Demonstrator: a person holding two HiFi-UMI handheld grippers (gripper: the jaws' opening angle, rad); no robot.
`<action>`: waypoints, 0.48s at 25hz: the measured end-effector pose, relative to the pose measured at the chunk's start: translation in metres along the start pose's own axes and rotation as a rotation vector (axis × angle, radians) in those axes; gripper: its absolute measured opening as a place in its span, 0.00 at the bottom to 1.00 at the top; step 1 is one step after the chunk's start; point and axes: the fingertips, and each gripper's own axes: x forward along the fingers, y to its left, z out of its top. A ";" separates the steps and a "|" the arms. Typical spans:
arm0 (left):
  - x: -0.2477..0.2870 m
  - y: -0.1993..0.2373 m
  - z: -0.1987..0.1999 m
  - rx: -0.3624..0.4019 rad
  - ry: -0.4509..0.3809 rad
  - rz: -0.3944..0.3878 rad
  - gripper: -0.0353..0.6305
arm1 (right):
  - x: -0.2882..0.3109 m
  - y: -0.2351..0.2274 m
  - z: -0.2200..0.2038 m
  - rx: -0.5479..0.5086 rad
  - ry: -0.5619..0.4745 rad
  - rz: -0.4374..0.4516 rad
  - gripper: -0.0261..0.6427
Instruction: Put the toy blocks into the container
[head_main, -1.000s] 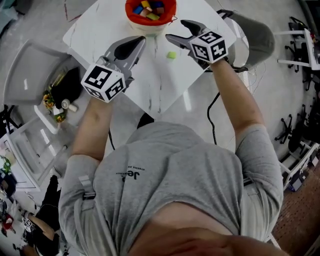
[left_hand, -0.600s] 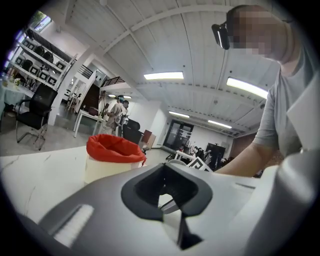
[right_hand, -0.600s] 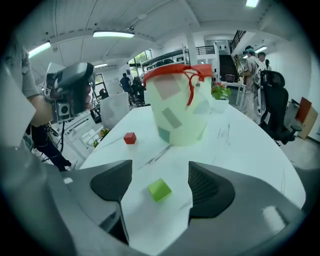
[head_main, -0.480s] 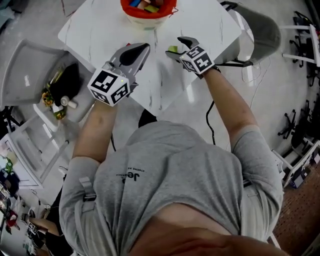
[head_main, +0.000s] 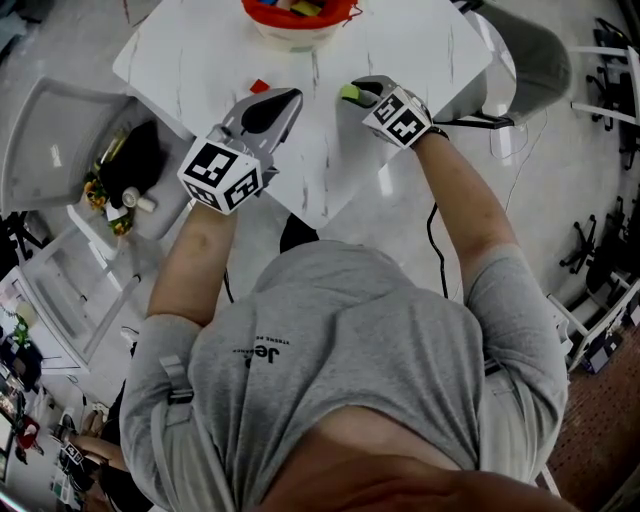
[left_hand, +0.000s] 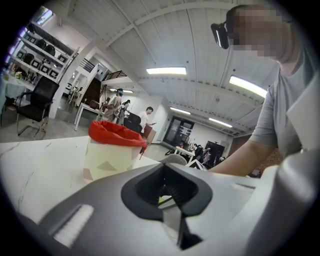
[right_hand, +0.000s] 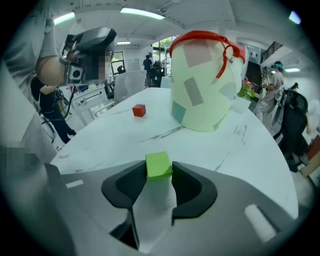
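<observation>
Right gripper (head_main: 357, 93), jaws just closing, pinches the green block (right_hand: 159, 165) on the table (head_main: 420, 50) while left gripper (head_main: 284, 98) hovers pressed together

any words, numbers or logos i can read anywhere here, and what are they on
"Je": large print on the person's grey shirt; whatever follows is unclear.
Small line above that print: too small to read.
Left marker cube and right marker cube: black and white square patterns only, no letters or numbers.
Container: coloured patches, no text.
Background rooms in both gripper views: nothing legible.
</observation>
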 end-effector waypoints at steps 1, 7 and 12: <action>0.000 0.000 0.000 0.000 -0.001 -0.001 0.14 | -0.005 -0.001 0.008 0.026 -0.027 -0.003 0.27; -0.003 0.001 0.012 0.007 -0.022 0.001 0.14 | -0.042 -0.015 0.048 0.124 -0.158 -0.041 0.27; -0.005 0.007 0.037 0.021 -0.061 0.008 0.14 | -0.084 -0.031 0.102 0.089 -0.248 -0.093 0.27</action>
